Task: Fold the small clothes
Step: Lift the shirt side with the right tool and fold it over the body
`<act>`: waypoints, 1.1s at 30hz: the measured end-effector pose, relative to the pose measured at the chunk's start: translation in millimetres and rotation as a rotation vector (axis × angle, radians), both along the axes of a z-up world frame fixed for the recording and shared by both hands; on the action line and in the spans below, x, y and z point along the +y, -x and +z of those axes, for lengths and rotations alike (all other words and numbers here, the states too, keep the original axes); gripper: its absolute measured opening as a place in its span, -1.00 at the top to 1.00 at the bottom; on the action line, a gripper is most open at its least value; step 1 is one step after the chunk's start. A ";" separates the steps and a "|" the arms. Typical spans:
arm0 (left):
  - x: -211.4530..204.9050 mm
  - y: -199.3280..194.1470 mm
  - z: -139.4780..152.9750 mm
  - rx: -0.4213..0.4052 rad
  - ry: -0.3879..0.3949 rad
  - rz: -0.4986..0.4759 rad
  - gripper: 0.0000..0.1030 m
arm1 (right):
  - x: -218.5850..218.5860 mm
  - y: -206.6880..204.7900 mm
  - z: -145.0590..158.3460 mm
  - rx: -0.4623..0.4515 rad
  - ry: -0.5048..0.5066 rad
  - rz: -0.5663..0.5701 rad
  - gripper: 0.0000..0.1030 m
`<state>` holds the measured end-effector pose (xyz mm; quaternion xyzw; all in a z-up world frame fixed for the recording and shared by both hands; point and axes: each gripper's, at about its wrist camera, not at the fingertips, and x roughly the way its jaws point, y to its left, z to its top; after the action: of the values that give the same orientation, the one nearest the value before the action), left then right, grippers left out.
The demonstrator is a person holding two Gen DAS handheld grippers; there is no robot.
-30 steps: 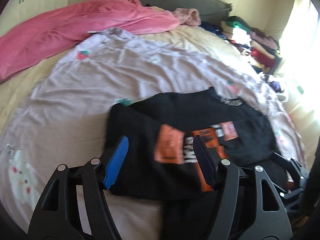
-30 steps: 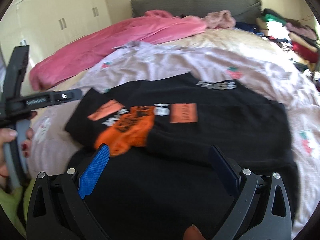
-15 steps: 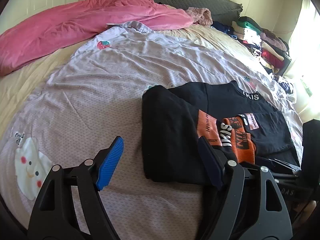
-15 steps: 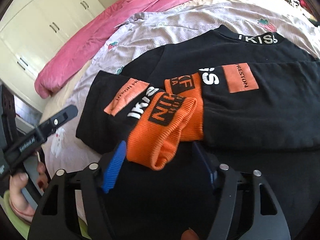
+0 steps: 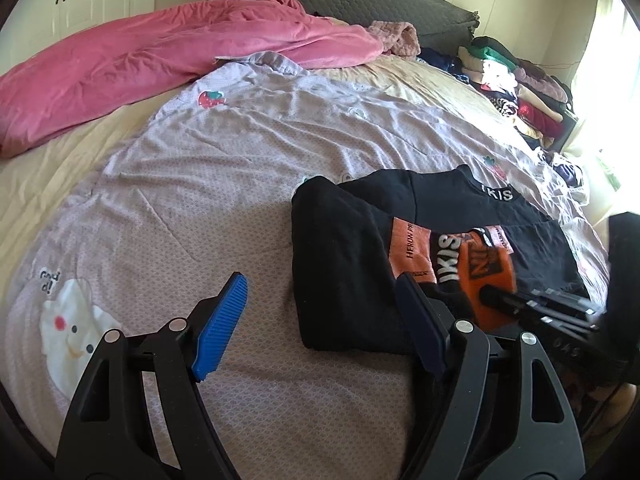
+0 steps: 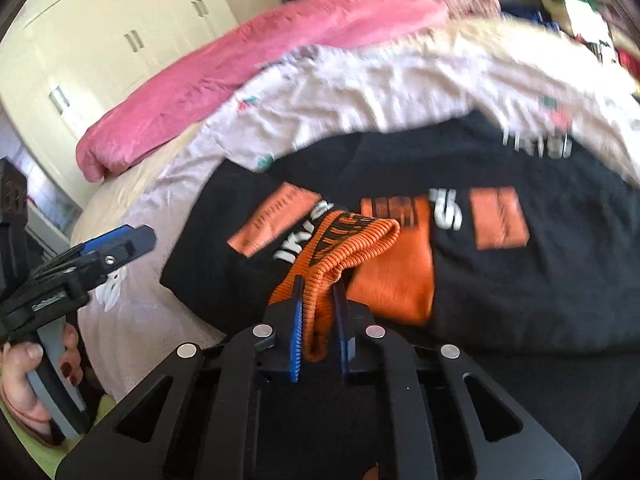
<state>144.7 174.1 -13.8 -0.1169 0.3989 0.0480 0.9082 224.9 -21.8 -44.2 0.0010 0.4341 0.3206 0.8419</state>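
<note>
Two jaws of the right gripper [image 6: 316, 304], just closed, pinch only the orange cuff [image 6: 344, 256] of the black sweatshirt [image 5: 344, 264] on the bed [image 5: 240, 168], so pulling may undo the folded sleeve, while the left gripper [image 5: 320, 320] hangs wide and empty.

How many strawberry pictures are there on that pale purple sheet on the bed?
2 show clearly: one strawberry print at the sheet's far left end near the pink blanket, another strawberry print just beyond the black sweatshirt's collar. More may hide under the sweatshirt.
</note>
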 end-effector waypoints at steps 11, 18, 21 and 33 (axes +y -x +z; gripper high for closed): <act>-5.8 0.4 8.2 0.004 0.010 0.003 -0.34 | -36.5 -16.7 72.0 -0.247 0.042 0.000 0.81; -20.1 -3.5 14.3 0.000 0.003 -0.017 -0.34 | -91.8 -34.8 89.0 -0.324 0.101 -0.081 0.83; -29.5 -7.2 14.9 0.000 0.001 -0.033 -0.34 | -110.2 -36.4 86.3 -0.371 0.177 -0.111 0.84; -88.9 -47.4 7.8 0.024 -0.014 -0.141 -0.34 | -166.2 -46.8 58.3 -0.388 0.316 -0.207 0.84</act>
<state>192.1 85.2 -6.0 -0.0814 0.4165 -0.0119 0.9054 271.7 -188.1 14.0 -0.1473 0.3069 0.1555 0.9273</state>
